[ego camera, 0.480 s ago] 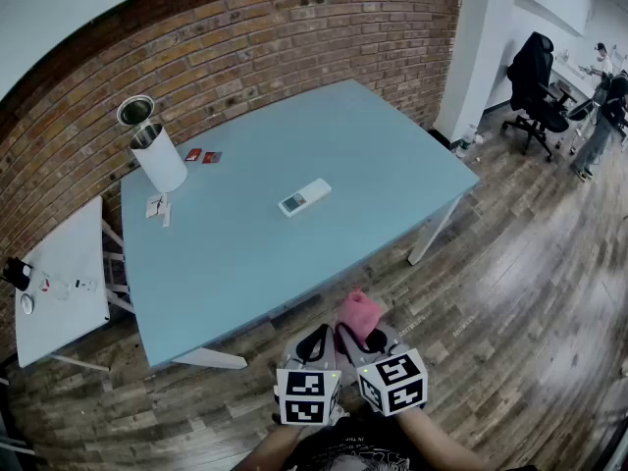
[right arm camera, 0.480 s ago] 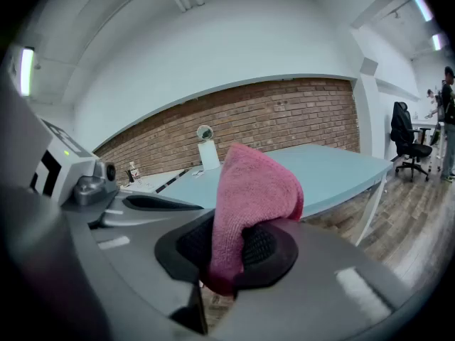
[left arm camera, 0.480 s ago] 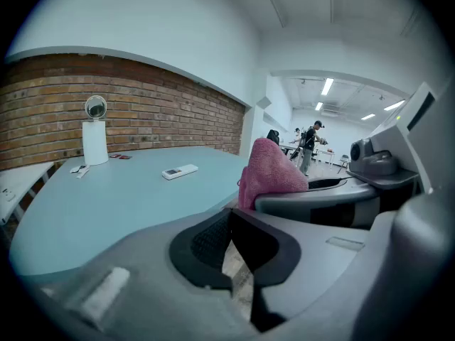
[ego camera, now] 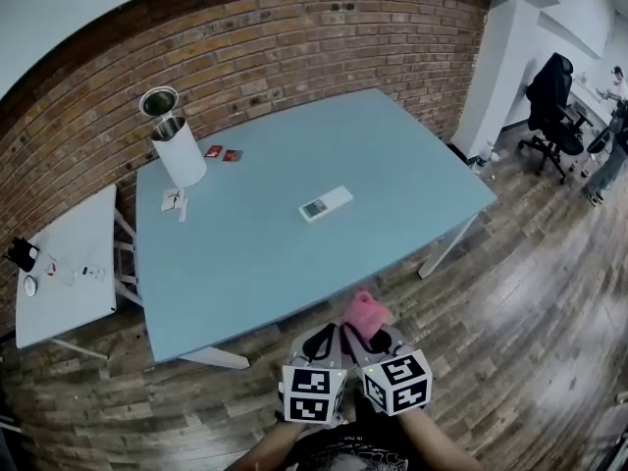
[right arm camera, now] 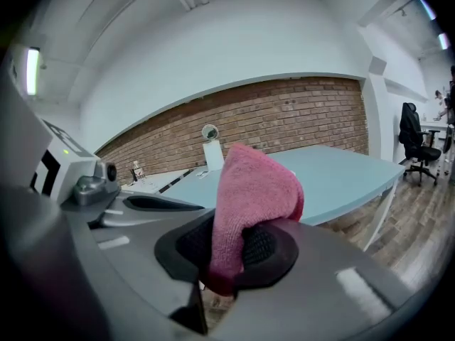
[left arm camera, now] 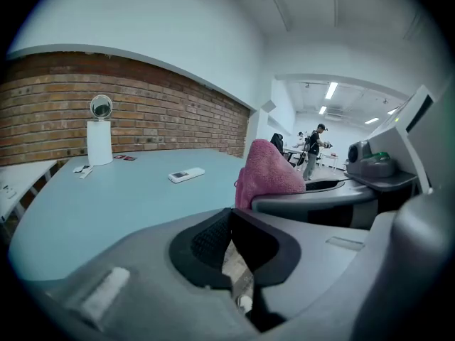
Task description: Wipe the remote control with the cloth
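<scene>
Seeing pink fluffy terry cloth (right arm camera: 252, 183), matt, nappy. Reading pale blue rectangular tabletop (ego camera: 255, 263) as smooth w/ soft sheen. Showing rough matt red brick wall (ego camera: 294, 37), glossy dark wood-plank floor (ego camera: 530, 302), smooth white plastic remote control (ego camera: 326, 204), white cylinder w/ shiny metal rim (ego camera: 184, 163).

Pale blue worktop (ego camera: 255, 263) against a brick wall (ego camera: 294, 47), on a wooden floor (ego camera: 530, 312).
A white cylinder (ego camera: 183, 160) with a round, metal-rimmed top stands near the worktop's far left corner. Two small red cards (ego camera: 224, 152) lie just beside it, and small white scraps (ego camera: 175, 201) lie in front. A white side table (ego camera: 74, 307) holding small items stands to the left. A black office chair (ego camera: 552, 101) and a person (ego camera: 613, 130) are far off to the right.
</scene>
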### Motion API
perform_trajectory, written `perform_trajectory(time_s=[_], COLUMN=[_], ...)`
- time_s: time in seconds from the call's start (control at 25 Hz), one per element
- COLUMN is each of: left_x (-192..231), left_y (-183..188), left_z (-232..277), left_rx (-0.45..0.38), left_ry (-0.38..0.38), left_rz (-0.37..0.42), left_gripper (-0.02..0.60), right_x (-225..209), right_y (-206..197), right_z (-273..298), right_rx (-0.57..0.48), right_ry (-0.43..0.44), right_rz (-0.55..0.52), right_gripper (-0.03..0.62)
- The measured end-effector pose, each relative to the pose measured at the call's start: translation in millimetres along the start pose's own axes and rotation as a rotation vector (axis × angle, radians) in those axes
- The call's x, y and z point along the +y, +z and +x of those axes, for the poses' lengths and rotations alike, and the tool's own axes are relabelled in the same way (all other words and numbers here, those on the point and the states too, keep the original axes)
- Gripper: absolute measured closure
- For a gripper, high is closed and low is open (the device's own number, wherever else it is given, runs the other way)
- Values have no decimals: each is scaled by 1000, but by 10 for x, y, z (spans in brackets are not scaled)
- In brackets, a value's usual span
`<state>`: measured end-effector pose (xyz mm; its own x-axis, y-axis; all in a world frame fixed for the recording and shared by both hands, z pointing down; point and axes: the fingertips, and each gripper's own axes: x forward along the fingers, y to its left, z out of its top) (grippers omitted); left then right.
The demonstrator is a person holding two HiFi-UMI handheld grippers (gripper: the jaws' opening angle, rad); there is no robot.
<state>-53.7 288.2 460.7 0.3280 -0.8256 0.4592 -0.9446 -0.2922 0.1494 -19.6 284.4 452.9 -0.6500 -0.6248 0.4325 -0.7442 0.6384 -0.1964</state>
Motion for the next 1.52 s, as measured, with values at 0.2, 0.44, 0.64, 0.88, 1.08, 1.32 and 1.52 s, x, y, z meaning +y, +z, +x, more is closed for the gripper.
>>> perform_trajectory(time_s=[0.2, 0.44, 0.64, 0.88, 1.08, 1.32, 1.52], left_x=[188, 468, 589, 737, 832, 1114, 1304], left_y=[39, 164, 398, 584, 666, 702, 719], left_z=[139, 473, 883, 1363, 1752, 2042, 2253], left_rx=[8, 25, 5, 32, 87, 164, 245], left_ry=[30, 84, 82, 108, 116, 197, 136], left_rz=[1, 4, -24, -42, -37, 21, 130], left_gripper=[580, 580, 580, 580, 558, 538, 486], right_x=[-61, -267, -557, -907, -1245, -1449, -1495], right_y=[61, 234, 474, 695, 819, 928, 1023], right_z=[244, 657, 999, 1363, 1588, 1838, 1953], right_rx=[3, 9, 18, 48, 79, 91, 85], right_ry=[25, 77, 125, 197, 253, 333, 381], right_rz=[6, 8, -1, -10, 4, 19, 20], right_gripper=[528, 528, 528, 528, 528, 528, 528])
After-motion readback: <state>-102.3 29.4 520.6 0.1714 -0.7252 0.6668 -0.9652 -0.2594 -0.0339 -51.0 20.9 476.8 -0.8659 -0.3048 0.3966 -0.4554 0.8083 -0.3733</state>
